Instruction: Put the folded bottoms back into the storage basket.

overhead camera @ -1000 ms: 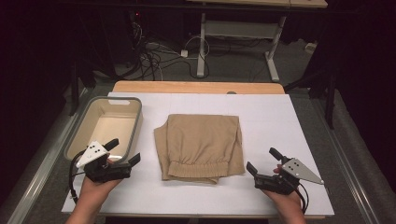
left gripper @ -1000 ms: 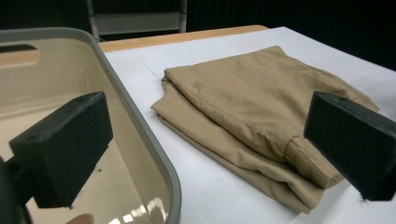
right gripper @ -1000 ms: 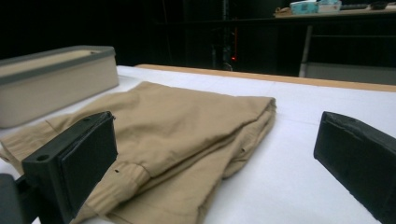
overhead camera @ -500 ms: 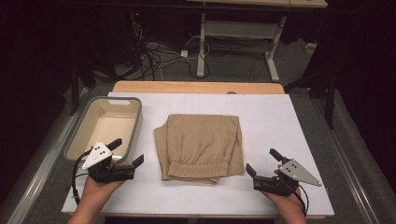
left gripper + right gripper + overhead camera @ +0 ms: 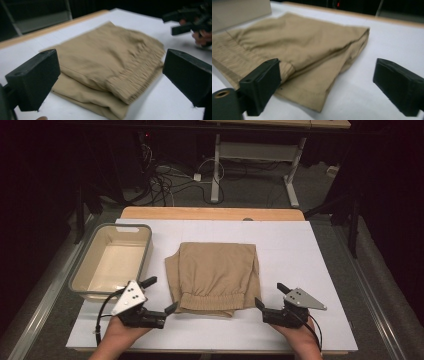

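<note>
I have the folded tan shorts [image 5: 215,277] lying flat in the middle of the white worktop [image 5: 310,255], elastic waistband toward the near edge, already doubled over on themselves. The fold looks done; what seems left, as I judge it, is to pick the bundle up and put it away, most likely into the grey plastic bin [image 5: 80,275] that stands empty at the left, just beside the shorts. Nothing has been lifted yet.

My left hand-held gripper [image 5: 160,295] sits at the near left corner of the shorts, jaws spread wide with nothing between them, and it has slid in toward the waistband. My right hand-held gripper [image 5: 270,296] waits near the near right corner, a little apart from the cloth; its jaws have just been closing slightly but stand wide apart and bare, the fabric edge lying beyond them in the right gripper view.

I can read no brand, label or writing on the shorts, the bin or the worktop.
</note>
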The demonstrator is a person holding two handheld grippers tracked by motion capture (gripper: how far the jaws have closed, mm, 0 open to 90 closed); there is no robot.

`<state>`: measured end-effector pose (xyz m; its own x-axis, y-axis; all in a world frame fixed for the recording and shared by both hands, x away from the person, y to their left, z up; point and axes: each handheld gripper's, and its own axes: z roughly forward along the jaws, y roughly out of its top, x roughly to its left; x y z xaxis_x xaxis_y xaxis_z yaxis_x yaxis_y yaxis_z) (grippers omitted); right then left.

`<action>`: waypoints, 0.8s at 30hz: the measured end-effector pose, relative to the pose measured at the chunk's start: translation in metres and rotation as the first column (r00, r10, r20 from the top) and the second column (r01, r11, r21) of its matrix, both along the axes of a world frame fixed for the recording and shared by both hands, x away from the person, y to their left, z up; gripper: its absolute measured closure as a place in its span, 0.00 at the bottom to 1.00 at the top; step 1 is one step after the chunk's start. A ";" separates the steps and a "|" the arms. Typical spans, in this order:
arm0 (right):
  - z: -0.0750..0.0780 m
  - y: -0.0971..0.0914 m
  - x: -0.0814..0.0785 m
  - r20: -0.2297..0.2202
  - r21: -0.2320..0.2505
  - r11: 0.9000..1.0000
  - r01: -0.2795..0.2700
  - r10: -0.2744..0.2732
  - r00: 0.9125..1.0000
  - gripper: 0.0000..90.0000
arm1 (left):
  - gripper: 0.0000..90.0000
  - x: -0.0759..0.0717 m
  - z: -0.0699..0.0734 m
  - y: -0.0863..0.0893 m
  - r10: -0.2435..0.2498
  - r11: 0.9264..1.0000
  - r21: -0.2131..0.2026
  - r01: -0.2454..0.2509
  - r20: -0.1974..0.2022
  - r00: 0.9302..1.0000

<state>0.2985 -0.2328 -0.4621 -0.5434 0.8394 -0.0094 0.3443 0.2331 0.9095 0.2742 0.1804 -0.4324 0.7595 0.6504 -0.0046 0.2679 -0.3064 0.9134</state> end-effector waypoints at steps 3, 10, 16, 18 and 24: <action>-0.006 0.007 0.008 -0.080 -0.050 0.999 0.012 -0.016 0.997 0.20 | 0.01 0.006 -0.017 -0.013 -0.010 0.996 0.086 0.019 -0.104 0.995; -0.013 0.024 0.037 -0.226 -0.125 0.992 0.023 -0.051 0.973 0.39 | 0.33 0.022 -0.050 -0.014 0.095 0.959 0.284 -0.012 -0.280 0.955; -0.018 0.034 0.041 -0.246 -0.196 0.981 0.013 -0.062 0.967 0.43 | 0.53 0.022 -0.052 -0.012 0.067 0.967 0.256 0.008 -0.282 0.957; -0.018 0.035 0.040 -0.255 -0.186 0.983 0.000 -0.048 0.966 0.51 | 0.62 0.020 -0.053 -0.014 0.061 0.967 0.253 0.009 -0.268 0.961; -0.018 0.034 0.038 -0.257 -0.160 0.985 -0.057 0.014 0.966 0.79 | 0.83 0.018 -0.053 -0.016 0.036 0.967 0.253 0.032 -0.258 0.965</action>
